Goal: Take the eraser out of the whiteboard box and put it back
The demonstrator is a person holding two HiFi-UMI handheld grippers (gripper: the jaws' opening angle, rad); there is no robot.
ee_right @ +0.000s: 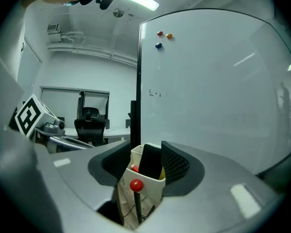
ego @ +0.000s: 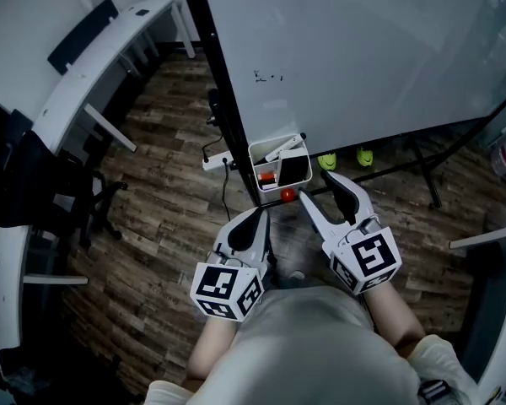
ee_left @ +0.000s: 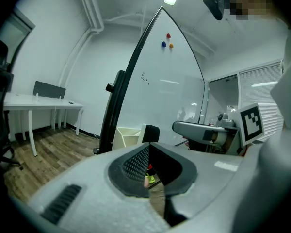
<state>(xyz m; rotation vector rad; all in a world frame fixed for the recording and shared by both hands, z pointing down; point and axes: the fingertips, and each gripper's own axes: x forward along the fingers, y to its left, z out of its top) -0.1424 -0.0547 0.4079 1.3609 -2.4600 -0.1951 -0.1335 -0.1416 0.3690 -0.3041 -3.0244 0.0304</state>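
A white box [ego: 265,153] hangs at the whiteboard's [ego: 363,49] lower left corner. A black eraser [ego: 293,169] stands upright in it beside some markers, and a red knob [ego: 287,195] sits on its front. My right gripper [ego: 320,188] is open just in front of the box, touching nothing. In the right gripper view the box [ee_right: 148,181] and the eraser [ee_right: 150,161] show ahead between the jaws of the right gripper [ee_right: 146,165]. My left gripper [ego: 259,219] is shut and empty, lower left of the box. Its own view shows the left gripper [ee_left: 150,171], the box [ee_left: 126,135] and the eraser [ee_left: 151,132].
The whiteboard's black frame post [ego: 223,83] runs down beside the box, with stand legs [ego: 422,163] across the wooden floor. A power strip and cable [ego: 216,160] lie by the post. Two green objects [ego: 327,160] lie under the board. A white desk [ego: 93,66] and a black chair [ego: 42,192] stand left.
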